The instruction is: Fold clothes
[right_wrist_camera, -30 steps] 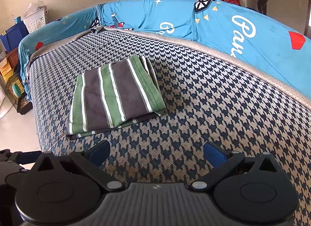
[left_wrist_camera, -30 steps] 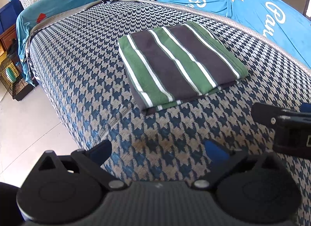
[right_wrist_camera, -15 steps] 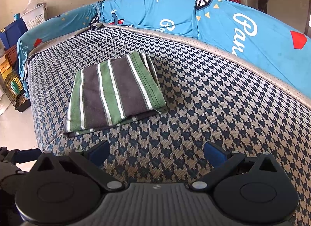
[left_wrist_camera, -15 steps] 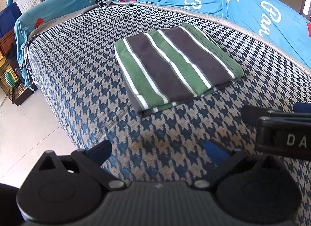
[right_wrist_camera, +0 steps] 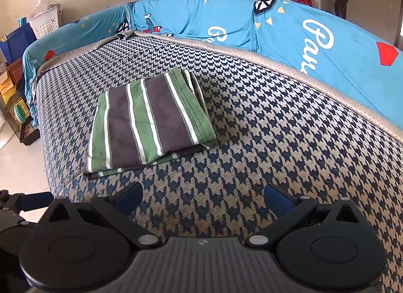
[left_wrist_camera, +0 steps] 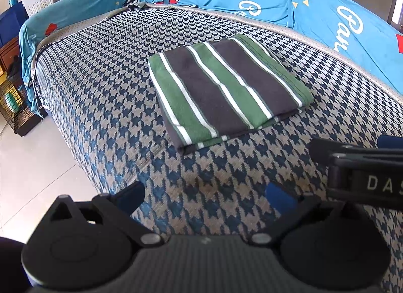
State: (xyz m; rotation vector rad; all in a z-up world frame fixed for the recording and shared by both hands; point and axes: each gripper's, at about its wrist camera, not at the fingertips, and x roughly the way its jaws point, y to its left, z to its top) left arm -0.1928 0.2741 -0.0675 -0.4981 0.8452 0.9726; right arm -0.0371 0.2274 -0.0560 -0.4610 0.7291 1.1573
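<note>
the folded striped garment (left_wrist_camera: 226, 91) – green, dark grey and white bands – lies flat on the houndstooth bed cover (left_wrist_camera: 100, 86), in the centre of the left wrist view and left of centre in the right wrist view. no gripper touches it. the left gripper (left_wrist_camera: 205, 196) sits at the bottom of its frame, jaws spread wide and empty; the right gripper (right_wrist_camera: 202, 196) is the same, open over bare cover. a blue printed sheet (right_wrist_camera: 289, 30) runs behind the bed. at the upper left a white perforated basket (right_wrist_camera: 46, 22) holds something under clear plastic – i cannot tell what. a wire cage (left_wrist_camera: 15, 106) at the left edge contains a green object.
</note>
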